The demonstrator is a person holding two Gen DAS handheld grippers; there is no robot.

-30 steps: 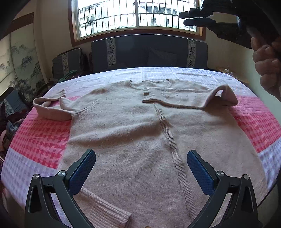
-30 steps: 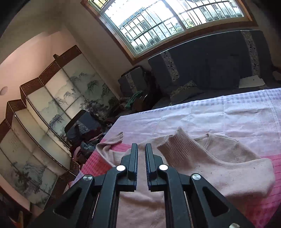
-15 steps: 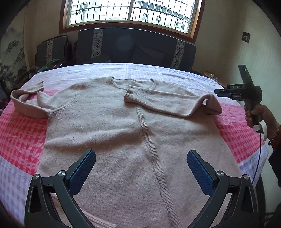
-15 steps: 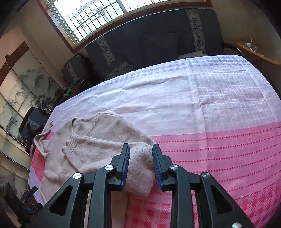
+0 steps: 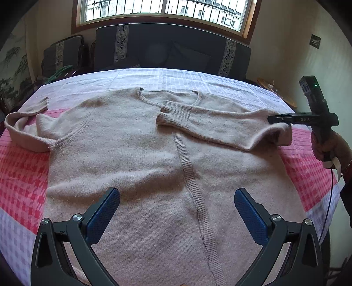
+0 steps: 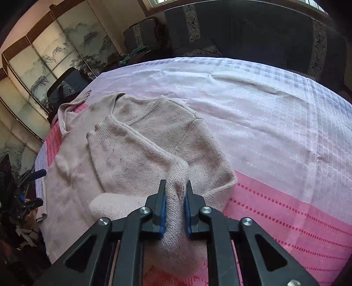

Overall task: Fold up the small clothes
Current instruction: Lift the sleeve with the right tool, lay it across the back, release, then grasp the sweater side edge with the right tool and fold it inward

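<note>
Sweater (image 5: pixel 140 167) flat on pink-and-white checked tablecloth (image 5: pixel 19 176), neck toward window (image 5: pixel 162 8); one sleeve (image 5: pixel 211 123) folded across chest, cuff near collar; right gripper (image 6: pixel 175 187) closing, jaws pinching fold of that sleeve at shoulder bend; left gripper (image 5: pixel 176 204) wide open above lower body of sweater, nothing between pads.

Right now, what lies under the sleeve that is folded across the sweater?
Under the folded sleeve lies the sweater chest, below the neckline. The right gripper is closing on the sleeve's bend. The tablecloth beneath the sweater is covered.
</note>
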